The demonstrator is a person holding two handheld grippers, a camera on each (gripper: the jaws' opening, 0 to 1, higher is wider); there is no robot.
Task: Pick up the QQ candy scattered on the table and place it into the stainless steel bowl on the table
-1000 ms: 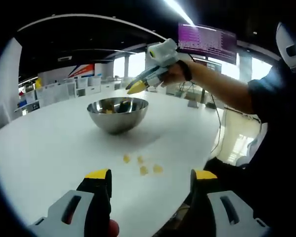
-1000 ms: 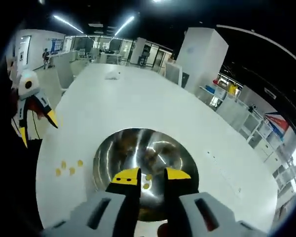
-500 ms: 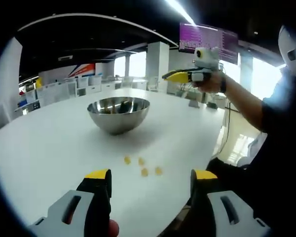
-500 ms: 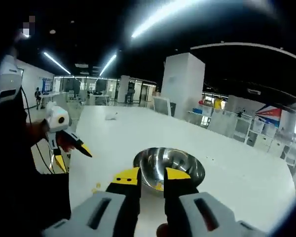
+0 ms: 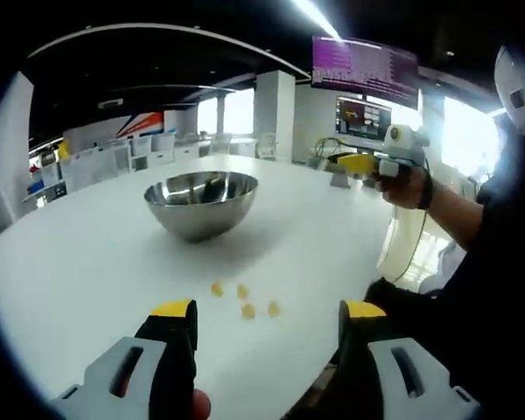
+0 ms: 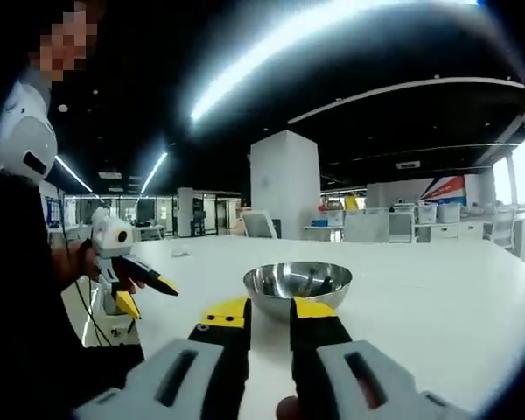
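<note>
The stainless steel bowl (image 5: 201, 203) stands on the white table (image 5: 79, 262), with some candy faintly visible inside. Several yellow QQ candies (image 5: 243, 299) lie loose on the table between the bowl and my left gripper (image 5: 267, 310), which hangs open just above the near edge with nothing between its jaws. In the right gripper view the bowl (image 6: 297, 285) sits straight ahead, beyond my right gripper (image 6: 269, 308). Its jaws stand close together and I see nothing held. A hand holds the right gripper (image 5: 360, 163) off the table's right side. The left gripper (image 6: 149, 295) shows open.
The table's curved near edge (image 5: 332, 332) runs just past the candies, with the person's dark clothing (image 5: 490, 289) beyond it. A wall screen (image 5: 365, 70) hangs at the back. White desks and chairs (image 6: 394, 226) fill the room behind the table.
The right gripper has drawn back from above the bowl, moving right and down off the table's side. Its view now looks level at the bowl. The left gripper has hardly moved.
</note>
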